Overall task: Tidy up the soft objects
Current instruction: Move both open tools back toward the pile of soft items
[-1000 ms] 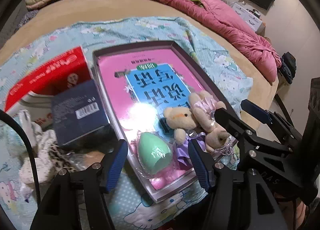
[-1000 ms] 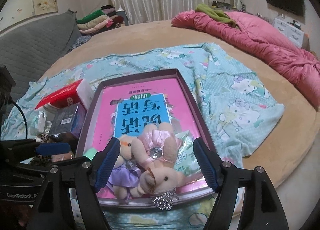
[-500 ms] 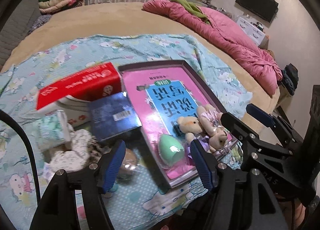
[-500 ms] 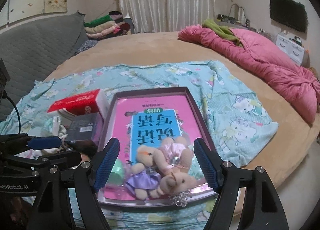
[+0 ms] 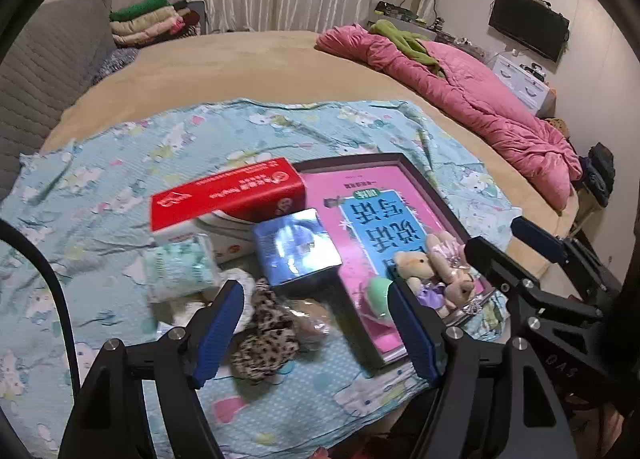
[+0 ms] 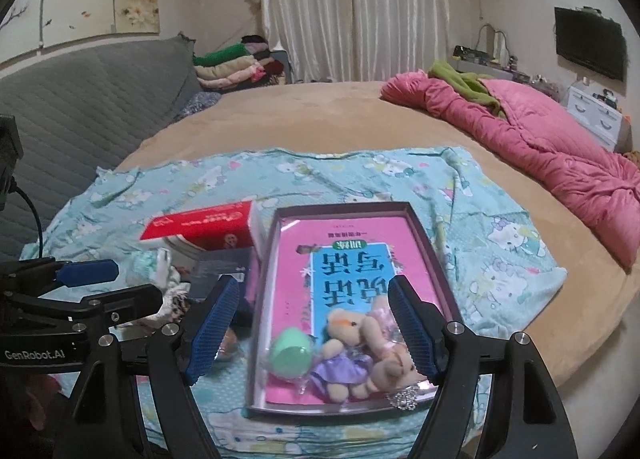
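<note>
A shallow tray lined with a pink and blue sheet lies on a light blue printed blanket. At its near end sit two small plush bears and a green egg-shaped sponge. Left of the tray lie a leopard-print scrunchie, a pale tissue pack and white fabric bits. My left gripper hangs above the scrunchie, jaws opening, nothing between them. My right gripper is open above the tray's near end, empty.
A red and white tissue box and a dark blue box stand beside the tray. The round tan bed carries a pink quilt at the right. Folded clothes lie at the far edge by a grey padded headboard.
Both grippers have risen and pulled back from the tray, so more of the bed shows. The left view has swung from the sponge toward the scrunchie and tissue pack.
</note>
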### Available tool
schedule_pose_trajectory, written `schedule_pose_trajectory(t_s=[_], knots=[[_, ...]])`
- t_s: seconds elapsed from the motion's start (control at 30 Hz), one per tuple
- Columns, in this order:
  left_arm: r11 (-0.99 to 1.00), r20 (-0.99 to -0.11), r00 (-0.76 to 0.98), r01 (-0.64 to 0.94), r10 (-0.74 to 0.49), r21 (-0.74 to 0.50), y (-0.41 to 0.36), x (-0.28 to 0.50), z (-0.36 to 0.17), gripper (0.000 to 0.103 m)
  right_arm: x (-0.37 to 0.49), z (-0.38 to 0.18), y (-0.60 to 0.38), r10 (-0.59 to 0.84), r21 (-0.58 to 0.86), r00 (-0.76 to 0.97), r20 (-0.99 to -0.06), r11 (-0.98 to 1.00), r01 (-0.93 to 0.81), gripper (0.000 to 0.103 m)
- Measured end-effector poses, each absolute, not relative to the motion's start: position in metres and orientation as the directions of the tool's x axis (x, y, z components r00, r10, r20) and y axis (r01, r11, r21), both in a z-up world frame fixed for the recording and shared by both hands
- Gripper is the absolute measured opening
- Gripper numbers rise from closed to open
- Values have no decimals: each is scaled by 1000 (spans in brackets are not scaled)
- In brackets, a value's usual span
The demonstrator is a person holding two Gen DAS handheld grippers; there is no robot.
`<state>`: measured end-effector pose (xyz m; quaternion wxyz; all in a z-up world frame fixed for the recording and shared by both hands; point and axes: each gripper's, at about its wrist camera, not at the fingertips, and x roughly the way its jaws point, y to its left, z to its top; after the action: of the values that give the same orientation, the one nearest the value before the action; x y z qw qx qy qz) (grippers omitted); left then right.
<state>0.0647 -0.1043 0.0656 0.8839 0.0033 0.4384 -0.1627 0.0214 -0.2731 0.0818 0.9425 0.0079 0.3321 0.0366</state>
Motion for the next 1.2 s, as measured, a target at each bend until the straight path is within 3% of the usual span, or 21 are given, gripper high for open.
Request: schedule_pose_trajectory(t_s=[0.4,0.73,1.2], knots=[[967,-751,620,237,-225,-94,-68,52,83,74,15,102,-240,98,3,793,-601,993,-120,79],[990,-743,655,101,-138,-95,-4,56,94,74,14,114,-223,122,-7,799,-589,988,-157,79],[989,-766,640,-60,-66,-136,79,59,71,74,17,85,-178,185,-24,739,-647,965,-263,79]])
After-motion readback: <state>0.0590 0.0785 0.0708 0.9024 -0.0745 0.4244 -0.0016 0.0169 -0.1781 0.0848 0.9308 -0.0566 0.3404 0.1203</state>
